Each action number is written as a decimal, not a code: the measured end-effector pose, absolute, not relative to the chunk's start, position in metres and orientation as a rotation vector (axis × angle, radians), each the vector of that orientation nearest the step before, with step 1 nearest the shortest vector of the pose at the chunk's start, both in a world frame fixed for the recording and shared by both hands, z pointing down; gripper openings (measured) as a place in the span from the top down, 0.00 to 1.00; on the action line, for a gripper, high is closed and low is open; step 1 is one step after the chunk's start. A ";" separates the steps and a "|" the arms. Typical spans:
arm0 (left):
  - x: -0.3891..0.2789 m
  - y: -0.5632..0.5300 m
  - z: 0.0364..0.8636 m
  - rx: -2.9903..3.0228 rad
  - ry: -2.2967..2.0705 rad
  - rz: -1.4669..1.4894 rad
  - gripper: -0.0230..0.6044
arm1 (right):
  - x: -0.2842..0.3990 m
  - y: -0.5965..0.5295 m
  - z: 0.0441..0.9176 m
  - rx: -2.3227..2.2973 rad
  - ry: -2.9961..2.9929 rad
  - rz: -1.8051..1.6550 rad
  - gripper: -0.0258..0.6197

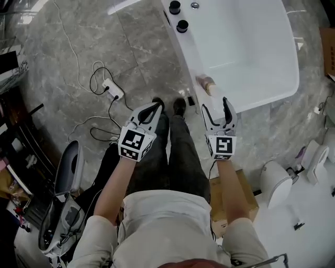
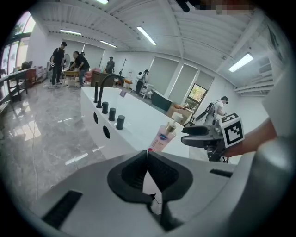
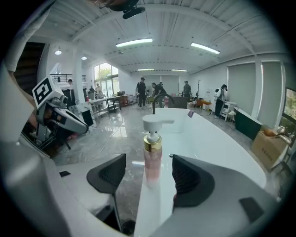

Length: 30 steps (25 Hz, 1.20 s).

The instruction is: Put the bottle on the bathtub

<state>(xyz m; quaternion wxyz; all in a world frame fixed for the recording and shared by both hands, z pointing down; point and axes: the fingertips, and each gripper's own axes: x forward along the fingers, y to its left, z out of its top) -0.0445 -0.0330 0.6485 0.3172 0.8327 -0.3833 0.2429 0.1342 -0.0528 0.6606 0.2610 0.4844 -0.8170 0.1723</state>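
Observation:
A pink pump bottle (image 3: 152, 152) with a gold collar and white pump head stands upright on the near rim of the white bathtub (image 1: 251, 99). In the head view the bottle (image 1: 205, 84) sits just beyond my right gripper (image 1: 219, 109). That gripper (image 3: 149, 178) is open, its jaws apart on either side of the bottle and clear of it. My left gripper (image 1: 149, 112) hangs over the floor to the left of the tub, shut and empty. From the left gripper view the bottle (image 2: 162, 138) and the right gripper (image 2: 203, 135) show beyond the shut jaws.
Black tap knobs (image 1: 178, 15) line the tub's far rim. A power strip with cables (image 1: 112, 90) lies on the marble floor at left. A cardboard box (image 1: 233, 201) sits by my right side, a white toilet (image 1: 275, 183) further right. People stand in the far background.

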 end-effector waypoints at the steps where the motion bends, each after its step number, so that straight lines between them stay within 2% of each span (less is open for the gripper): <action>1: -0.044 -0.031 0.640 2.199 -1.010 0.639 0.95 | 0.134 -0.048 0.653 1.318 -2.207 0.472 0.48; 19: -0.041 -0.015 0.474 2.343 -1.054 0.561 0.95 | 0.125 -0.012 0.469 1.421 -2.280 0.506 0.51; 23: -0.035 0.002 0.435 2.361 -1.048 0.566 0.95 | 0.131 0.002 0.428 1.445 -2.292 0.500 0.63; 30: -0.032 0.006 0.378 2.424 -1.062 0.544 0.95 | 0.137 0.008 0.368 1.448 -2.328 0.434 0.70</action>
